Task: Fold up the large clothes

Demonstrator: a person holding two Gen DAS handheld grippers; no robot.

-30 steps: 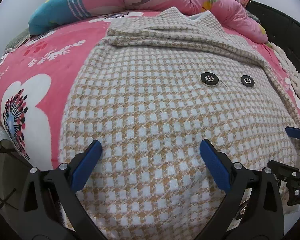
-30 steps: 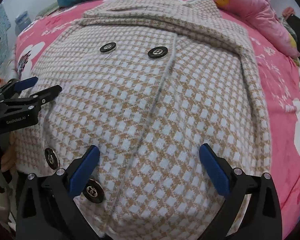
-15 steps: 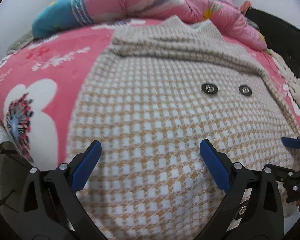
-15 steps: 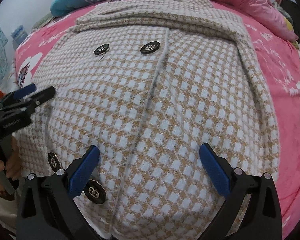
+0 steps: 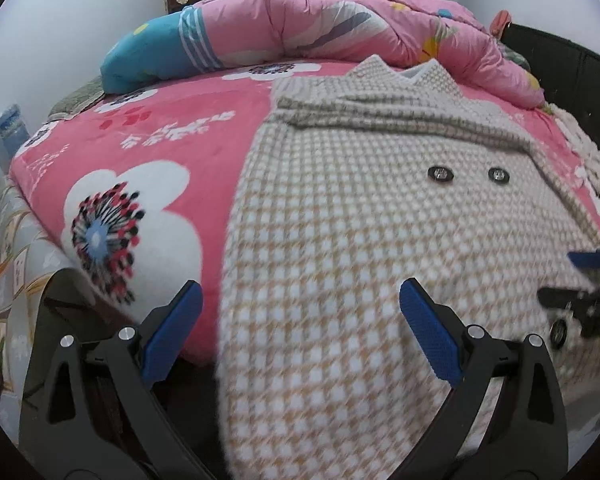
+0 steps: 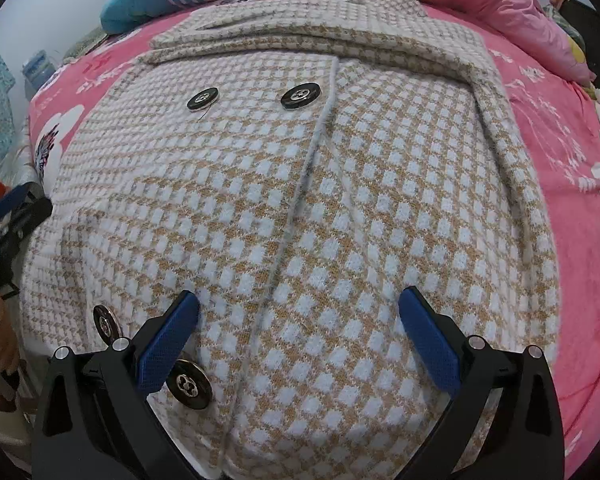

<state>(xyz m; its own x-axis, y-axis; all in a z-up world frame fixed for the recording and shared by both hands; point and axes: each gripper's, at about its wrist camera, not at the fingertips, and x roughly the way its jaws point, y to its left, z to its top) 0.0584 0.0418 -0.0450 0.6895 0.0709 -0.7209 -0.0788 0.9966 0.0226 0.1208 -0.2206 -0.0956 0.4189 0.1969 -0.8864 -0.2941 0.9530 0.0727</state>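
Both the left gripper (image 5: 300, 320) and right gripper (image 6: 298, 332) hover with fingers spread wide, empty, over the checked coat's (image 6: 300, 200) hem

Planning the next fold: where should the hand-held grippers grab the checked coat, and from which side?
Likely the near hem of the checked coat, where it drapes over the bed edge. There the fabric hangs free, so open fingers can close over it from the front. The left hand-held gripper sits near its left corner, the right hand-held gripper near the front seam; both are open.
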